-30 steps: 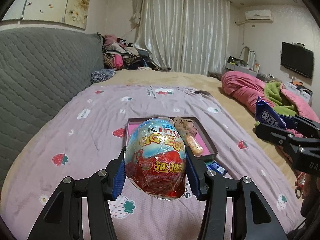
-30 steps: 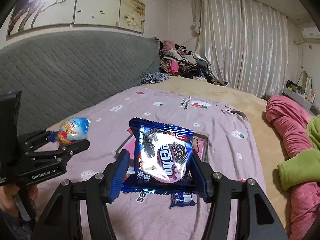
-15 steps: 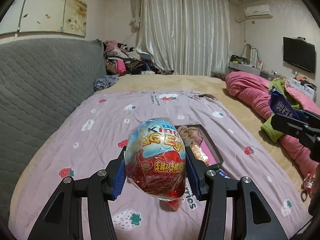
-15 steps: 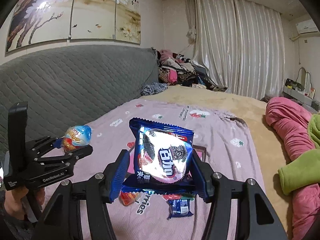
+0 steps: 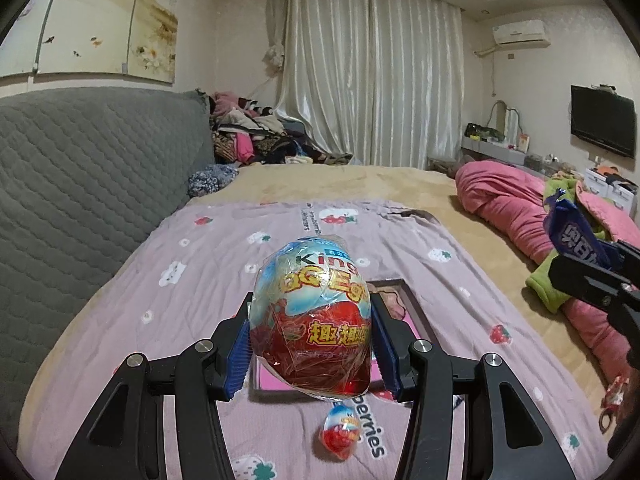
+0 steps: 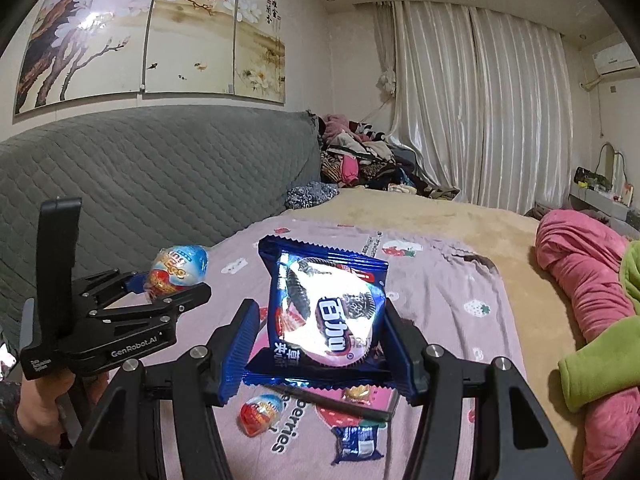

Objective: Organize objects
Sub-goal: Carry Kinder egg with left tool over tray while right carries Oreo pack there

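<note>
The left gripper is clamping a foil-wrapped chocolate egg between its blue ribbed pads, the egg sitting upright with its pale blue top pointing away from the camera and its red half nearest the jaws. It is hanging in the air above the near edge of a shallow tray with a pink floor, which is lying on the lilac strawberry-print sheet. A second, smaller egg is resting on the sheet just in front of the tray, below the held one and apart from it.

The right gripper is gripping a blue cookie packet by its two side edges, the packet standing upright with its printed face toward the camera. It is also being held clear of the bed, above the tray. Under it the small egg is lying to the left of a small blue packet, both on the sheet near the tray's front edge. In the right wrist view the left gripper is appearing off to the left, level with the cookie packet and well apart from it.
</note>
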The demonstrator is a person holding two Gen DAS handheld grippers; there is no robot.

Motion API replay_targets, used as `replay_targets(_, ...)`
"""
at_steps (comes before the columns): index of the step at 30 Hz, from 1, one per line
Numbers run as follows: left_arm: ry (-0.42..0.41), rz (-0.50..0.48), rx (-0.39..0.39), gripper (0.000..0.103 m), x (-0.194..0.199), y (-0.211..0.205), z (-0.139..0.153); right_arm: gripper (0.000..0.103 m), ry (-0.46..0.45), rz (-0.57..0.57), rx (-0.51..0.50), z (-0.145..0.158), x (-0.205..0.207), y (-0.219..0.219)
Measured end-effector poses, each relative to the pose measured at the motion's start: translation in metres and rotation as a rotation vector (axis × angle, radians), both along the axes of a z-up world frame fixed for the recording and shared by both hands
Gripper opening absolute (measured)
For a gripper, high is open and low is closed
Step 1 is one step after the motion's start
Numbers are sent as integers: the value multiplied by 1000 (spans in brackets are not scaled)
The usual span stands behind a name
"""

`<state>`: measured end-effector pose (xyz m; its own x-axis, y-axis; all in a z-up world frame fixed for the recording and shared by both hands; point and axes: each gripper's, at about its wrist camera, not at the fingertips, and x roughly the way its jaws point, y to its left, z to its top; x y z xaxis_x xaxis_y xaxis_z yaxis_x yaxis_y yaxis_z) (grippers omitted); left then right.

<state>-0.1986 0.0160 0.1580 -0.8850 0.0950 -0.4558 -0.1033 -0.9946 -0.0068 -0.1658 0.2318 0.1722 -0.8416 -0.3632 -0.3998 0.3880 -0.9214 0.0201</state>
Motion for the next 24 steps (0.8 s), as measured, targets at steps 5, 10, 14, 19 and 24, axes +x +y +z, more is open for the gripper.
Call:
replay_targets(5, 7, 4, -4, 54, -16, 4, 1, 60, 20, -4, 12, 4, -9, 4)
replay_targets(10, 27, 6, -13, 54, -35, 10, 4, 60, 40, -17, 38, 3, -22, 5)
replay_targets(14, 30, 2, 1, 54, -51, 13, 4, 60, 50, -20, 41, 0, -31, 6)
replay_targets(19, 40, -3, 7, 54, -69, 22, -1, 60, 64, -36, 33, -4, -42, 10)
replay_targets(24, 35, -10, 37, 54, -88, 26, -14, 60, 81, -32, 9, -8, -51, 12)
